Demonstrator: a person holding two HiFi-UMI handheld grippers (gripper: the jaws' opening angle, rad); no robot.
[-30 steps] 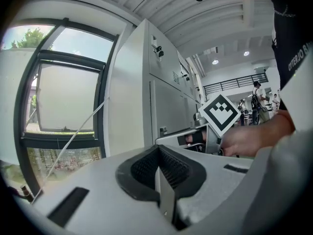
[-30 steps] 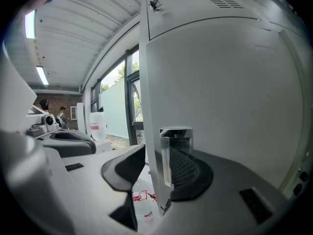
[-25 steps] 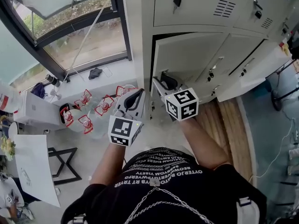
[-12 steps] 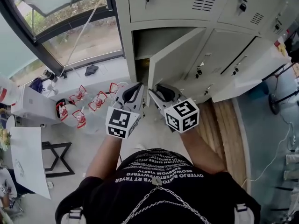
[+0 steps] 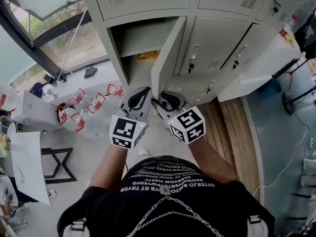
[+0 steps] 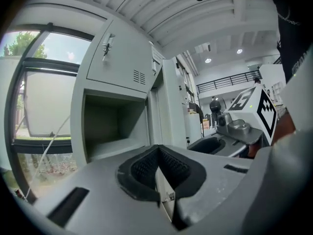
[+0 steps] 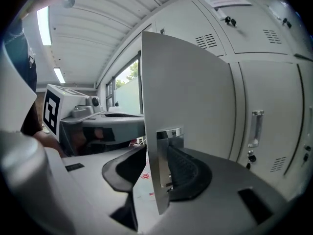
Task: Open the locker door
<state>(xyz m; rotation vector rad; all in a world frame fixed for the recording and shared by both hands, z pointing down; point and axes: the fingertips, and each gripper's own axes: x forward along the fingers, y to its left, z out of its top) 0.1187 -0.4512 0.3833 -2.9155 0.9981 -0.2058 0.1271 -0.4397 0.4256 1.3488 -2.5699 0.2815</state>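
The grey locker door [image 5: 168, 53] stands swung out from its compartment [image 5: 136, 38], edge-on toward me. My right gripper [image 5: 157, 101] straddles the door's free edge [image 7: 186, 92] at the chrome handle plate [image 7: 168, 133]. Its jaws are opening: the door edge is between them, the left pad stands well off it and the right pad lies beside the plate. My left gripper [image 5: 139, 98] hangs just left of the door, shut and empty, and its view looks into the open compartment [image 6: 115, 126]. The right gripper [image 7: 159, 168] holds nothing.
Something yellow [image 5: 147, 56] lies deep in the open compartment. Shut lockers with handles [image 5: 193, 58] stand to the right, and more above. A window [image 5: 44, 28] is at the left, with red-and-white packets [image 5: 81, 107] on the floor and a white table [image 5: 29, 167].
The door has swung from nearly shut to wide open, and the compartment's inside now shows. Both grippers have stayed side by side at the door's free edge.
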